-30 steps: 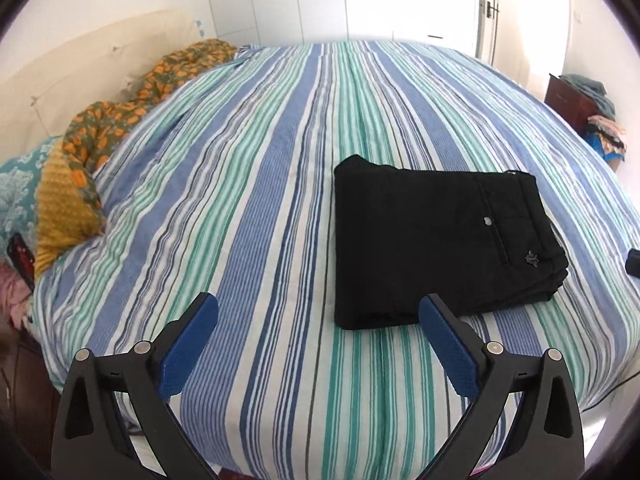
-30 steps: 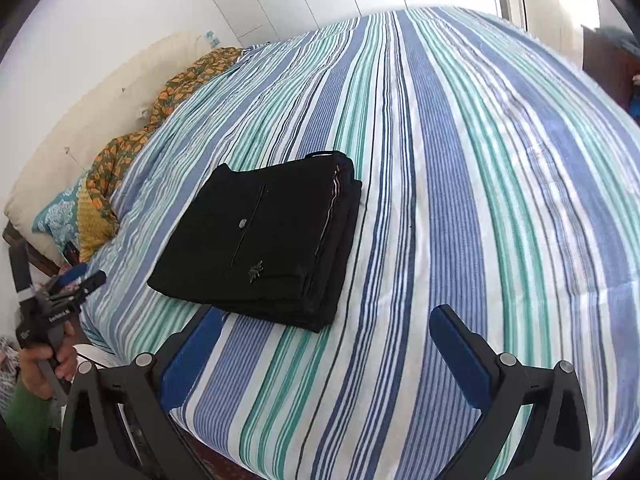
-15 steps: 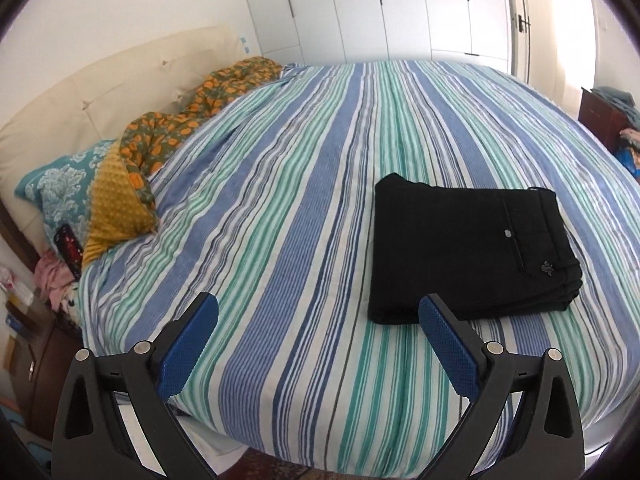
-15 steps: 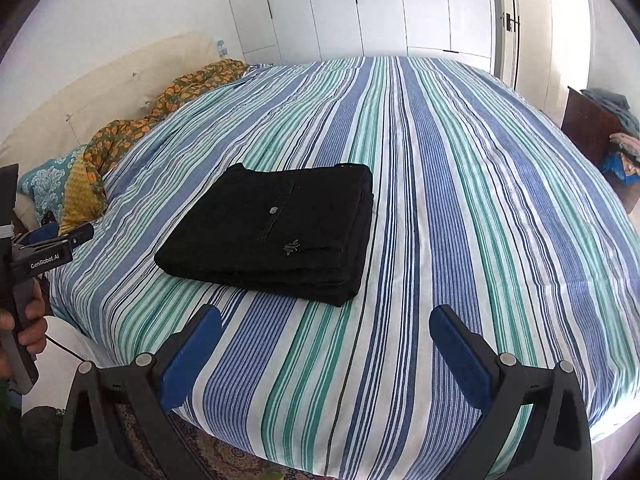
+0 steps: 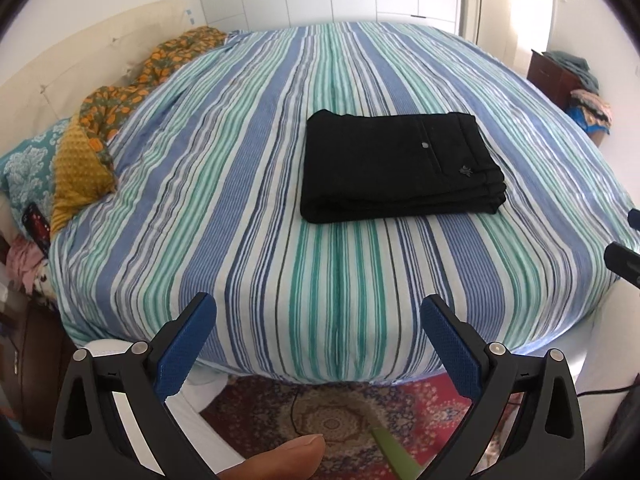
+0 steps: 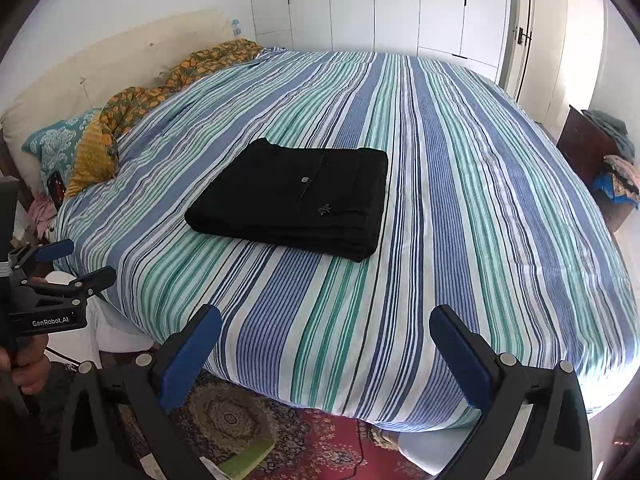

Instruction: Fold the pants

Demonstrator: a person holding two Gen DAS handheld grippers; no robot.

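Observation:
The black pants (image 5: pixel 396 166) lie folded into a flat rectangular stack on the striped bed (image 5: pixel 248 184), also seen in the right wrist view (image 6: pixel 296 200). My left gripper (image 5: pixel 318 336) is open and empty, held back off the foot edge of the bed, well short of the pants. My right gripper (image 6: pixel 326 344) is open and empty, also back from the bed edge. The left gripper shows at the left of the right wrist view (image 6: pixel 60 264), its blue fingers apart.
The bed's striped cover (image 6: pixel 460 200) fills the view. Pillows and an orange patterned blanket (image 5: pixel 120 96) lie at the headboard on the left. A red patterned rug (image 5: pixel 340 416) covers the floor below. A dark cabinet with clothes (image 6: pixel 600 160) stands right. White wardrobes (image 6: pixel 380 4) are behind.
Both grippers have pulled back and away from the bed; the pants now look smaller and farther off, and the rug and bed edge have come into view. The pants have not moved.

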